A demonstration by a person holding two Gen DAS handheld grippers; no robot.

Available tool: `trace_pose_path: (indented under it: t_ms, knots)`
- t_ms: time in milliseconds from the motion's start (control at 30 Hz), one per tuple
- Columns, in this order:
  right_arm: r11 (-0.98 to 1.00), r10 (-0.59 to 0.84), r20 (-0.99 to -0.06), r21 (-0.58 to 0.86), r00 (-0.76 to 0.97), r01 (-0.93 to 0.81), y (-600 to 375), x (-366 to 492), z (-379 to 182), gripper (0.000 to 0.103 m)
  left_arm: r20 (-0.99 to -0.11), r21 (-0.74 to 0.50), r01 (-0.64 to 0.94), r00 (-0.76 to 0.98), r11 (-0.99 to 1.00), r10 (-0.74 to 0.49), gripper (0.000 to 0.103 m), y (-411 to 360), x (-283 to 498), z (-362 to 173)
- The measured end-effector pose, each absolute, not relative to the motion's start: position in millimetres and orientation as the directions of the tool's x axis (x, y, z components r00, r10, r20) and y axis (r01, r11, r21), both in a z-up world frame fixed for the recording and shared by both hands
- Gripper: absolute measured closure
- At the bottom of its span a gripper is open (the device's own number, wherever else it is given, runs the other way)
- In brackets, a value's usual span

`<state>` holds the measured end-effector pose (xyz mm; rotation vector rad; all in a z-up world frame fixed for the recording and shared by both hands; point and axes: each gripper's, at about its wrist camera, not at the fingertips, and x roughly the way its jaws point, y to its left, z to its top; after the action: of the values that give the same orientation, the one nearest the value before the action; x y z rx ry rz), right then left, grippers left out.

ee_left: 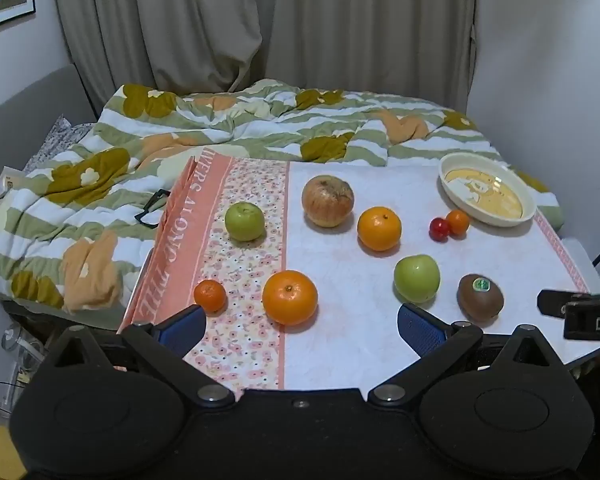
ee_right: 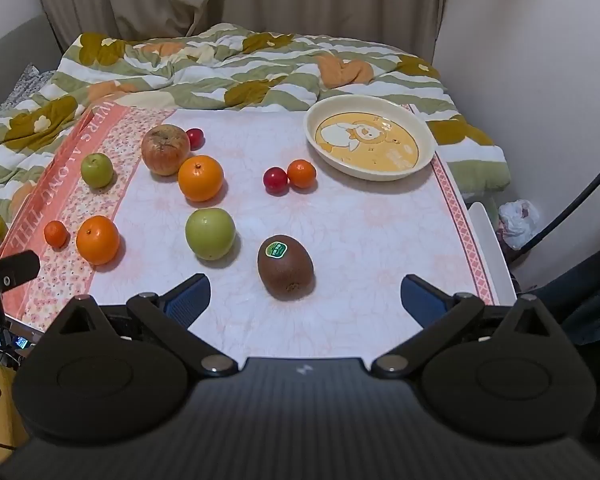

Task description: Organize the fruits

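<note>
Nothing gathered yet: left gripper (ee_left: 300, 322) and right gripper (ee_right: 305, 296) wide open, empty. Next, grasp near kiwi (ee_right: 285, 266), carry to far plate (ee_right: 427, 140).

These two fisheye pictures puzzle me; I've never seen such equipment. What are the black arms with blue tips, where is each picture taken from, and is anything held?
A person holds a two-finger gripper in each hand; a camera on each looks along its fingers. In one view the left gripper is open and empty; in the other the right gripper is too. On the pink floral tablecloth lie a brown kiwi with a green sticker, two green apples, a reddish apple, two large oranges, two small tangerines and two small red fruits. The cream plate with a yellow cartoon print is empty. Behind lies a bed.
</note>
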<state>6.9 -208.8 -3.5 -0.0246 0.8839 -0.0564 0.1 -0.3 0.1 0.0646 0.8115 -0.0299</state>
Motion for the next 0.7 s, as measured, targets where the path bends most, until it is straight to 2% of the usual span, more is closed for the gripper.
trace_pose_path:
  t_ms: [700]
  knots:
    - [0.999,-0.036,-0.768,-0.045,0.639,0.003,-206.1,6.5,-4.1,0.0,-0.711,0.045,0.032,0.703,0.998,0.009,0.0,-0.8,-2.5,3.2]
